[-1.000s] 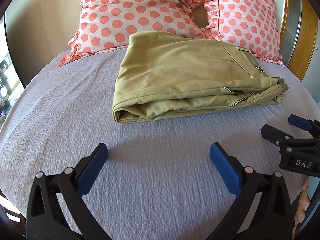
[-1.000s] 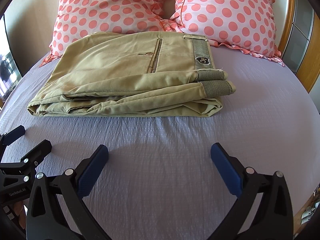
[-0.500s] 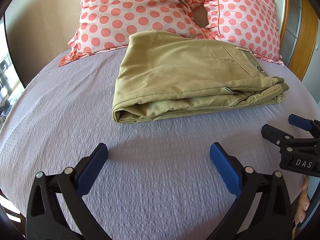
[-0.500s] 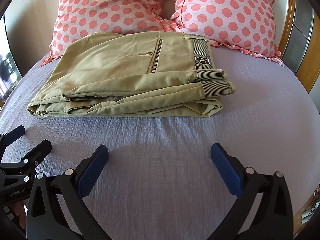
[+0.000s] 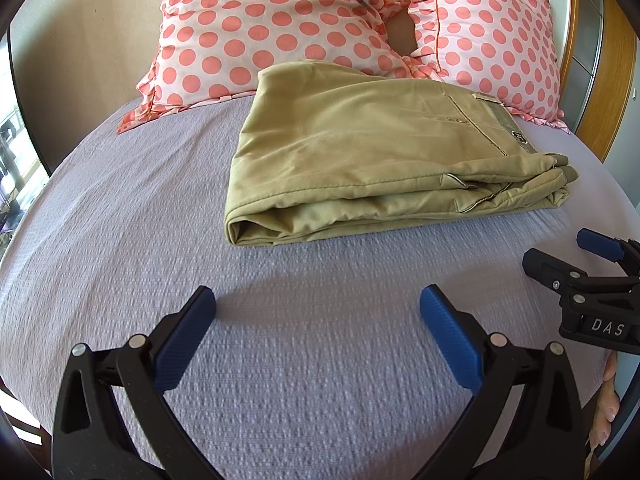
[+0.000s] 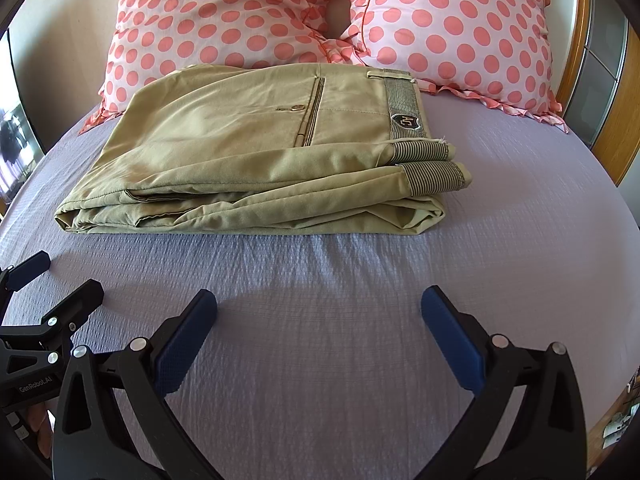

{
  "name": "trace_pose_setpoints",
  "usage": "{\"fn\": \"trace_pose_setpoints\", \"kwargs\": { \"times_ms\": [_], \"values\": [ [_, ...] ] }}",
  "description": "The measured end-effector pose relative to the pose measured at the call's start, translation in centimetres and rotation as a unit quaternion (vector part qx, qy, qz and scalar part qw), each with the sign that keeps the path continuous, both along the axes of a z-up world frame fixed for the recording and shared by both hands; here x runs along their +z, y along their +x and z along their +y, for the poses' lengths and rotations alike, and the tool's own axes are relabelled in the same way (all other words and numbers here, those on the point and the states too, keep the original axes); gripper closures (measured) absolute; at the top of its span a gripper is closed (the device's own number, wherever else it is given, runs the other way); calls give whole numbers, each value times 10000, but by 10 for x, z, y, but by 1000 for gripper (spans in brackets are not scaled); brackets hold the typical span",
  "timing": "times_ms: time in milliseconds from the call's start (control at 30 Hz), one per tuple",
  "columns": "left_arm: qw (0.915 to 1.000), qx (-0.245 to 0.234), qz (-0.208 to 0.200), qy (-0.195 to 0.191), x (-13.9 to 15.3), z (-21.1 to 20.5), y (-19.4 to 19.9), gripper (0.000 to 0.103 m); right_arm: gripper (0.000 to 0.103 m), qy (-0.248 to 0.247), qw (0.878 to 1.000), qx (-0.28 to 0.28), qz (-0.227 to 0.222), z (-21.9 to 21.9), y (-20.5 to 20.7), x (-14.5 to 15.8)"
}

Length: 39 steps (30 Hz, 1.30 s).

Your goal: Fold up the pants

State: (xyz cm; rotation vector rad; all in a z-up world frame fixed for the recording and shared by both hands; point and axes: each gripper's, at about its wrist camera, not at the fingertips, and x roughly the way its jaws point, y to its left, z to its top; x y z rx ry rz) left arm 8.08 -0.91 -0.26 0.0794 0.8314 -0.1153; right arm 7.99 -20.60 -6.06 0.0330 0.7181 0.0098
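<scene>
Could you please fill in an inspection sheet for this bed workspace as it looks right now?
Surface: bed sheet, lilac, textured, lightly wrinkled in front of the pants.
Job's things: khaki pants folded into a compact stack, striped waistband at its right end, far edge against the pillows.
Clutter: nothing seen.
Grippers: left gripper and right gripper both have jaws wide open, holding nothing, short of the pants and apart from them.
Cables: nothing seen.
Surroundings: two polka-dot pillows at the head of the bed; wooden frame on the right; beige wall behind.
</scene>
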Motion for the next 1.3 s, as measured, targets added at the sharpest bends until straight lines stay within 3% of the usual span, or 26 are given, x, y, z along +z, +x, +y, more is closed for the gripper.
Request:
{"fn": "trace_pose_setpoints", "kwargs": {
  "times_ms": [1300],
  "values": [
    [9999,134,5,9,0,-2,2,2,1,3,10000,-14,-2,1,0,0]
  ]
}}
